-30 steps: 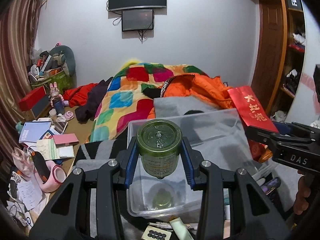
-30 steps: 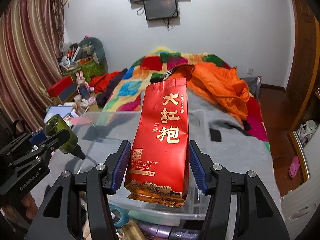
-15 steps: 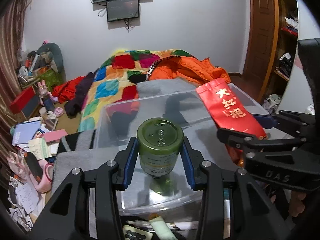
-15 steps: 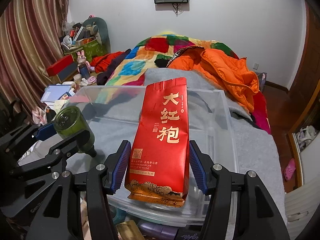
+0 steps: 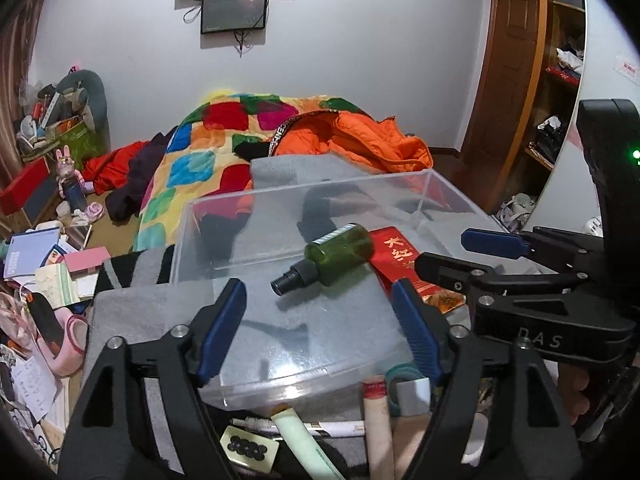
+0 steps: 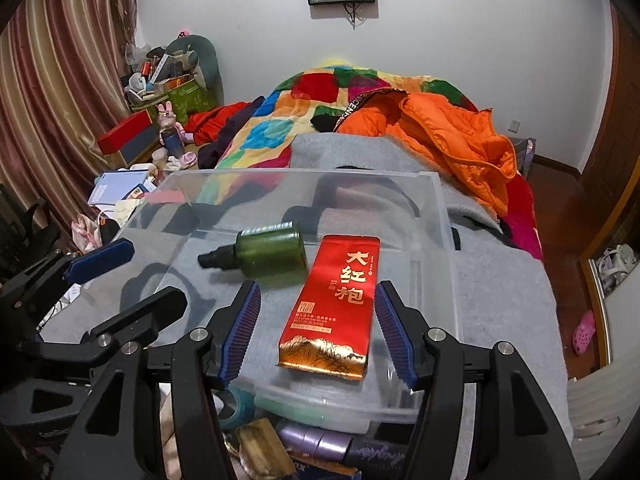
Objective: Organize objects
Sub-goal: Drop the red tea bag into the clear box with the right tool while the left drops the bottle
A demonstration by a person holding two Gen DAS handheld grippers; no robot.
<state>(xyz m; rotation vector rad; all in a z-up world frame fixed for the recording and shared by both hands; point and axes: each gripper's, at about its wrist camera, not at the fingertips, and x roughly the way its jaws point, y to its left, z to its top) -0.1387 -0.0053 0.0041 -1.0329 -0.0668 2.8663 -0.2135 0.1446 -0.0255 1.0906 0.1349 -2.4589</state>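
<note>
Your left tool [image 5: 318,320] is spread wide with nothing between its two blue pads, and your right tool [image 6: 318,330] is likewise parted and empty. Just ahead of both sits one clear plastic bin [image 6: 436,216] resting on a grey blanket [image 6: 500,280], and it holds two things: one green spray bottle [image 6: 264,250] lying on its side, its black nozzle pointing toward your left tool, and one red tea packet [image 6: 334,296] lying flat with its gold lettering up. From your right tool, the packet lies straight ahead between the lines of the pads but untouched, with the bottle just beyond and to the left of it, the two touching or nearly so. From your left tool, the bottle [image 5: 328,258] lies dead ahead and the packet [image 5: 404,268] is off to the right, partly hidden behind the right tool's fingers [image 5: 492,238]. Below the bin's near wall, close under your tools, lies a clutter of tubes and small items too jumbled to count. Beyond the bin, one orange jacket [image 6: 448,136] lies on a multicoloured quilt [image 6: 280,120].
</note>
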